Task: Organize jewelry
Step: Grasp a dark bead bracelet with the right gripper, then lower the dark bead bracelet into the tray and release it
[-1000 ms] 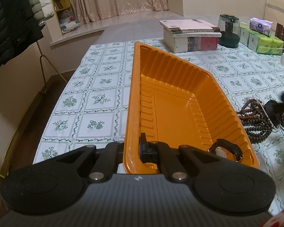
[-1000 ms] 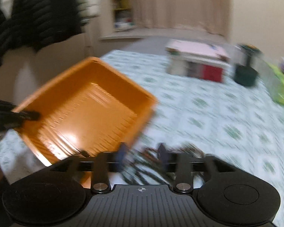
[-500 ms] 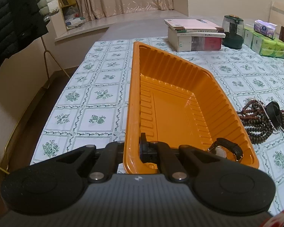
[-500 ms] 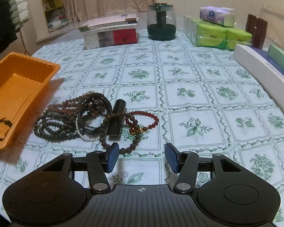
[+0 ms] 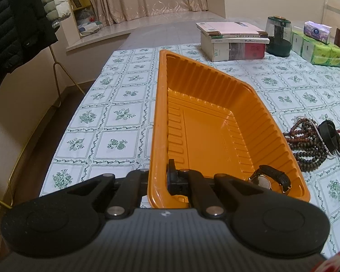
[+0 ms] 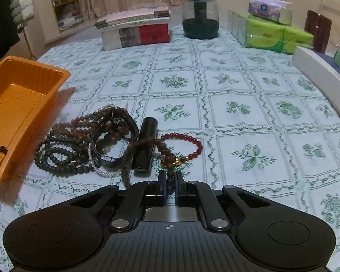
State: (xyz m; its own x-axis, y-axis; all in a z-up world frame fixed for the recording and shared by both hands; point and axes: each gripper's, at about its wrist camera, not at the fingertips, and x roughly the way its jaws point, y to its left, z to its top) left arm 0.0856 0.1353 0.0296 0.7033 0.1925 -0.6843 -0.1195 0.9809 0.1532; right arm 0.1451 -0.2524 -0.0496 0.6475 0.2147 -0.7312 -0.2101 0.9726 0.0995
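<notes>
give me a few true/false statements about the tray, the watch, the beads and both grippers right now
1. The left gripper is clamped on the rim of the orange tray. True.
2. The tray holds nothing. False: a black-strapped watch lies in its near corner.
3. The right gripper has dark beads between its fingers. True: a strand from the jewelry pile sits between the closed pads.
4. The red bead bracelet is inside the tray. False: it lies on the tablecloth, beside a black cylinder.
5. The stack of books stands on the floor. False: it is on the table's far end, next to a dark green jar.
</notes>
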